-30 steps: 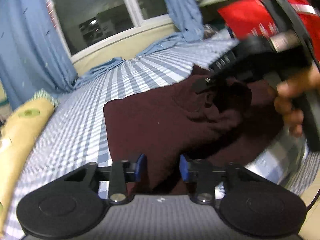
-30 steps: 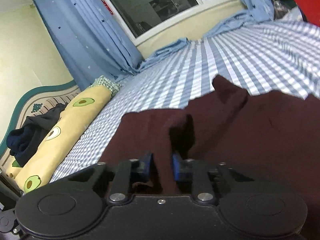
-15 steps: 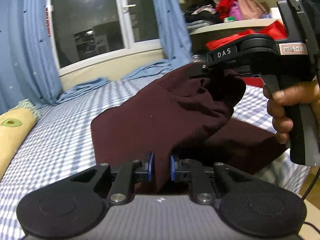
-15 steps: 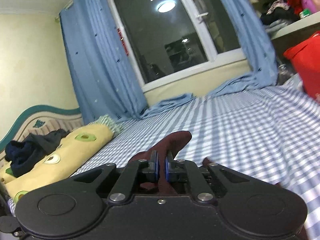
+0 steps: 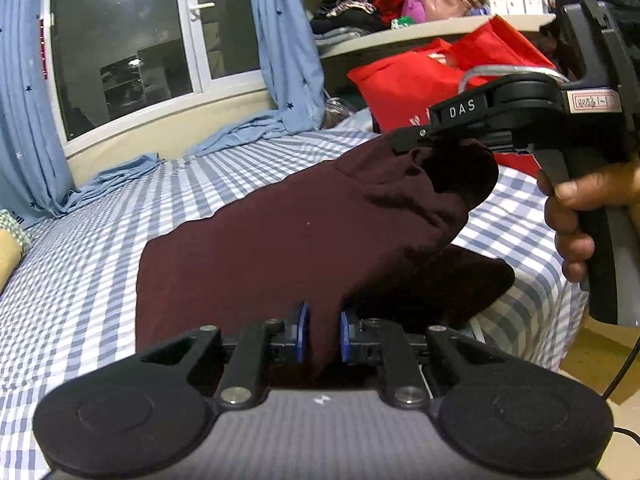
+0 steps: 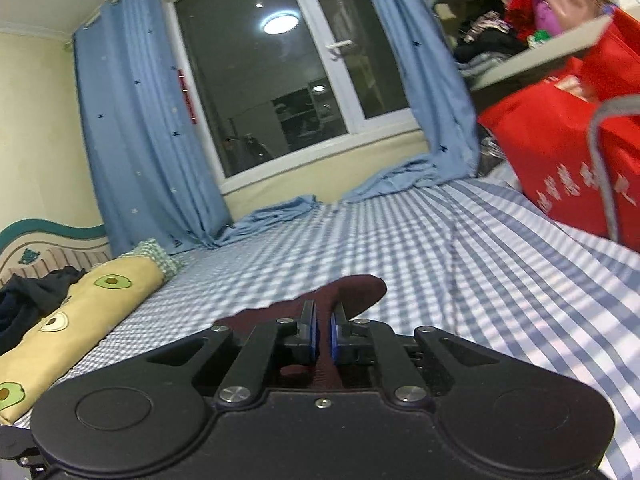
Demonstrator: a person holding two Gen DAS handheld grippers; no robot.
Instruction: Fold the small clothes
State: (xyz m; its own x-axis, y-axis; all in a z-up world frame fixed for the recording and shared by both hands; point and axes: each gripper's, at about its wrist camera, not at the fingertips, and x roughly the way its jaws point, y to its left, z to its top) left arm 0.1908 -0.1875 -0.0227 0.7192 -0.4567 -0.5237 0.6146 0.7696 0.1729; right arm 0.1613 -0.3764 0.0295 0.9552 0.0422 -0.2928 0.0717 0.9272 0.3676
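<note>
A dark maroon garment (image 5: 300, 236) is stretched above the blue-and-white checked bed (image 5: 80, 280), part of it still resting on the sheet. My left gripper (image 5: 323, 334) is shut on its near edge, cloth pinched between the blue pads. In the left wrist view my right gripper (image 5: 416, 140) shows at upper right, held by a hand (image 5: 572, 216), shut on the garment's raised far corner. In the right wrist view the right gripper (image 6: 324, 334) pinches maroon cloth (image 6: 352, 294), a fold of it sticking out past the fingertips.
Red bags (image 5: 420, 80) stand at the bed's right side under cluttered shelves (image 5: 400, 28). A yellow avocado-print pillow (image 6: 76, 316) and dark clothes (image 6: 28, 300) lie at the headboard. Blue curtains (image 6: 132, 140) frame the window, their ends pooled on the bed. The floor (image 5: 600, 364) shows at right.
Both grippers closed on the garment and lifted it off the bed, with the right corner raised high. The views tilted up toward the window and shelves.
</note>
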